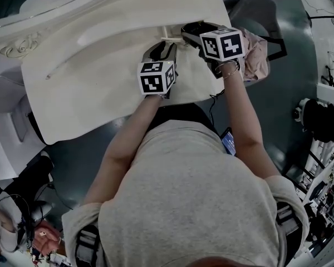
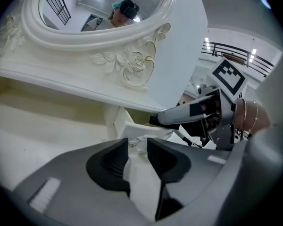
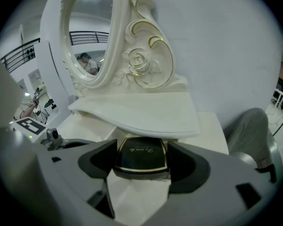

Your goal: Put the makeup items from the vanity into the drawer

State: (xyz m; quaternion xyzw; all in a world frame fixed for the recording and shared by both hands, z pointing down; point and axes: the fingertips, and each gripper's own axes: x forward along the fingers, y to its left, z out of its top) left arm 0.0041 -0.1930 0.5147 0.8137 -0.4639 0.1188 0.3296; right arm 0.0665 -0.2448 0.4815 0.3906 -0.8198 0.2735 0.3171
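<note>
My right tongs (image 3: 141,147) are clenched on a dark compact (image 3: 139,158) with gold trim, gripping it on both sides. It sits low against the overhanging curved edge of the white vanity tabletop (image 1: 100,71), at the far right. Just to its left, my left tongs (image 2: 137,147) are nearly closed, their tips pinching a small pale drawer handle (image 2: 135,141). An ornate mirror (image 3: 87,36) stands beyond.

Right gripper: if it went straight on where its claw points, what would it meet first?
Probably the vanity top's overhanging edge, just beyond the black compact in the right gripper; depth unclear.
</note>
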